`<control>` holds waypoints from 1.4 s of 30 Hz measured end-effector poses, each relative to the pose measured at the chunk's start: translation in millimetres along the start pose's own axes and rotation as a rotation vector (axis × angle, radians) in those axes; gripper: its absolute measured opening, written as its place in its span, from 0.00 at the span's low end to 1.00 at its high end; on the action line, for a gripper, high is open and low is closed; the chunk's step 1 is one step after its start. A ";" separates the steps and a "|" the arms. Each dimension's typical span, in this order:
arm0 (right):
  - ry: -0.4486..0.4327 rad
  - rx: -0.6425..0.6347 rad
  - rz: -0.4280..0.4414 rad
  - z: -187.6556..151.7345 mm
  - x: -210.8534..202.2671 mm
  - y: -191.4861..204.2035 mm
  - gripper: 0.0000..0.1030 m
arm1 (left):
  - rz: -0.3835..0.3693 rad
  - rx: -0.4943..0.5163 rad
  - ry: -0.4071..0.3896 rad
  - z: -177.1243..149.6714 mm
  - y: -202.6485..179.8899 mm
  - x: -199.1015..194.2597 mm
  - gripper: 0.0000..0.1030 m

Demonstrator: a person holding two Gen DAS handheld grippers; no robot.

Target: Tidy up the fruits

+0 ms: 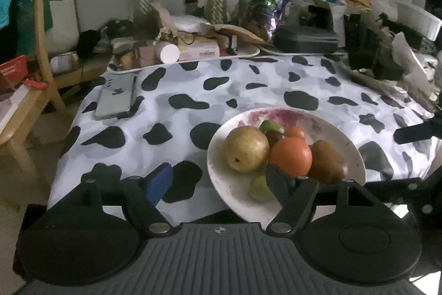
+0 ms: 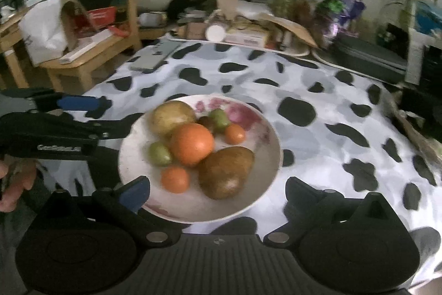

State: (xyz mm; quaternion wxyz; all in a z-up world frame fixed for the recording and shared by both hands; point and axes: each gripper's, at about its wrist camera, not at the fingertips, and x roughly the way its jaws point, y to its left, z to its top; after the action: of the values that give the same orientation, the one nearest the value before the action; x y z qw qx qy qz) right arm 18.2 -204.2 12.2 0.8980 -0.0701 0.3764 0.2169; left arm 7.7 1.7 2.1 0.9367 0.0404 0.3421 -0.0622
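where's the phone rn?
Left wrist view: the phone lies flat near the cow-print tablecloth's far-left edge, left of the fruit plate, before the cluttered tray.

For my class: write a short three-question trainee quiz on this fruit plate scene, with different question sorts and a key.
1. True or false: every fruit lies on the white plate.
2. How many orange fruits show in the right wrist view?
3. Which touches the big orange? A) the phone B) the brown pear C) the white tub

Key:
1. True.
2. Three: the big orange and two small ones.
3. B.

Both the left gripper and the right gripper are open and hold nothing.
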 end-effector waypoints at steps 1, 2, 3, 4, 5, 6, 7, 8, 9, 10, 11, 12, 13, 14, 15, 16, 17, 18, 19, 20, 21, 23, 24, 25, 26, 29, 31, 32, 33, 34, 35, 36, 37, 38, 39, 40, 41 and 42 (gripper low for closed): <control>0.001 0.005 -0.010 -1.0 -0.4 -0.1 1.00 | 0.009 0.003 0.005 -0.5 -1.6 -0.3 0.73; 0.003 0.009 -0.021 -1.9 -0.8 -0.1 1.00 | 0.021 0.010 0.007 -1.1 -2.9 -0.9 0.84; 0.003 0.014 -0.033 -2.7 -1.7 0.0 1.00 | 0.038 0.023 0.006 -1.3 -5.5 -2.1 0.96; 0.003 0.018 -0.043 -3.0 -2.0 -0.3 1.00 | 0.053 0.035 0.002 -1.9 -7.2 -3.9 1.00; 0.003 0.029 -0.054 -3.6 -2.7 -1.2 1.00 | 0.067 0.043 -0.003 -2.3 -9.2 -6.1 1.00; 0.004 0.041 -0.062 -4.5 -3.6 -2.6 1.00 | 0.070 0.044 -0.006 -2.8 -10.3 -8.1 1.00; 0.004 0.052 -0.071 -5.3 -4.2 -3.4 1.00 | 0.062 0.041 -0.009 -3.5 -11.0 -10.3 1.00; 0.006 0.068 -0.086 -6.0 -4.8 -5.1 1.00 | 0.055 0.037 -0.008 -4.3 -11.4 -11.8 1.00; 0.008 0.080 -0.096 -6.4 -5.6 -6.2 1.00 | 0.057 0.034 0.000 -4.6 -12.4 -13.2 1.00; 0.010 0.095 -0.108 -7.1 -6.2 -7.8 1.00 | 0.064 0.035 0.006 -5.1 -13.3 -14.3 1.00; 0.013 0.110 -0.118 -8.0 -6.8 -9.4 1.00 | 0.073 0.036 0.007 -5.7 -14.5 -16.1 1.00; 0.016 0.122 -0.126 -9.0 -7.6 -10.5 1.00 | 0.077 0.035 0.009 -6.2 -15.1 -17.8 1.00; 0.020 0.135 -0.137 -10.3 -8.7 -11.7 1.00 | 0.083 0.028 0.014 -6.9 -15.5 -20.0 1.00; 0.022 0.143 -0.144 -11.4 -9.6 -12.0 1.00 | 0.086 0.018 0.018 -7.7 -15.3 -21.7 1.00; 0.026 0.148 -0.151 -12.8 -10.6 -12.0 1.00 | 0.085 0.005 0.024 -8.8 -14.7 -23.0 1.00; 0.031 0.153 -0.156 -14.1 -11.3 -11.9 1.00 | 0.079 -0.007 0.034 -9.7 -14.0 -24.0 1.00; 0.038 0.157 -0.160 -15.4 -11.7 -11.6 1.00 | 0.071 -0.018 0.044 -10.6 -13.3 -24.3 1.00; 0.047 0.161 -0.162 -16.1 -11.5 -11.3 1.00 | 0.065 -0.029 0.057 -11.7 -13.0 -24.7 1.00; 0.058 0.165 -0.165 -17.1 -11.6 -10.9 1.00 | 0.063 -0.036 0.064 -12.8 -13.0 -25.3 1.00; 0.070 0.169 -0.168 -18.4 -11.1 -10.6 1.00 | 0.062 -0.041 0.071 -14.3 -13.3 -26.1 1.00; 0.081 0.172 -0.174 -19.6 -10.3 -10.2 1.00 | 0.061 -0.043 0.079 -15.6 -14.1 -26.6 1.00; 0.105 0.174 -0.185 -22.0 -9.1 -9.0 1.00 | 0.071 -0.041 0.096 -17.8 -16.3 -26.8 1.00; 0.116 0.174 -0.187 -23.0 -8.1 -8.5 1.00 | 0.076 -0.038 0.103 -19.0 -17.4 -26.4 1.00; 0.124 0.174 -0.189 -23.6 -7.3 -8.1 1.00 | 0.078 -0.032 0.110 -19.9 -18.6 -25.6 1.00; 0.131 0.172 -0.189 -23.8 -6.2 -7.7 1.00 | 0.078 -0.025 0.120 -20.6 -19.6 -24.2 1.00; 0.154 0.165 -0.190 -25.0 -3.0 -7.1 1.00 | 0.086 -0.009 0.153 -23.4 -22.1 -18.1 1.00; 0.168 0.162 -0.194 -25.4 -1.2 -7.4 1.00 | 0.087 -0.005 0.173 -25.6 -21.9 -14.6 1.00; 0.177 0.160 -0.194 -25.7 0.0 -7.4 1.00 | 0.084 -0.005 0.181 -26.5 -21.8 -13.0 1.00; 0.183 0.158 -0.194 -25.8 1.1 -7.8 1.00 | 0.084 -0.002 0.191 -27.2 -22.2 -11.3 1.00; 0.192 0.156 -0.193 -26.2 2.4 -7.6 1.00 | 0.087 0.001 0.199 -27.7 -22.9 -9.5 1.00; 0.198 0.155 -0.192 -26.5 3.4 -7.4 1.00 | 0.092 0.007 0.209 -28.4 -23.8 -7.7 1.00; 0.203 0.153 -0.192 -26.3 4.5 -7.7 1.00 | 0.096 0.012 0.219 -29.1 -24.5 -5.9 1.00; 0.208 0.152 -0.193 -26.3 5.4 -7.9 1.00 | 0.099 0.015 0.227 -29.7 -25.1 -4.3 1.00; 0.211 0.152 -0.193 -26.5 6.0 -8.0 1.00 | 0.100 0.017 0.233 -30.4 -25.3 -3.5 1.00; 0.213 0.153 -0.193 -26.4 6.3 -8.3 1.00 | 0.098 0.016 0.235 -30.5 -25.3 -3.0 1.00; 0.215 0.153 -0.193 -26.6 6.7 -8.5 1.00 | 0.095 0.014 0.236 -30.4 -25.0 -2.9 1.00; 0.217 0.154 -0.194 -26.7 7.0 -8.6 1.00 | 0.091 0.011 0.236 -30.1 -24.6 -3.0 1.00; 0.219 0.155 -0.194 -26.7 7.1 -8.8 1.00 | 0.088 0.010 0.237 -30.3 -24.6 -3.1 1.00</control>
State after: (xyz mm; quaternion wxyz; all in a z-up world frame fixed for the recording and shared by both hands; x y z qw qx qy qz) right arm 9.3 -217.4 -12.0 0.8712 -0.0601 0.4788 0.0905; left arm -17.4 -18.8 -19.9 0.8914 0.0672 0.4479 -0.0173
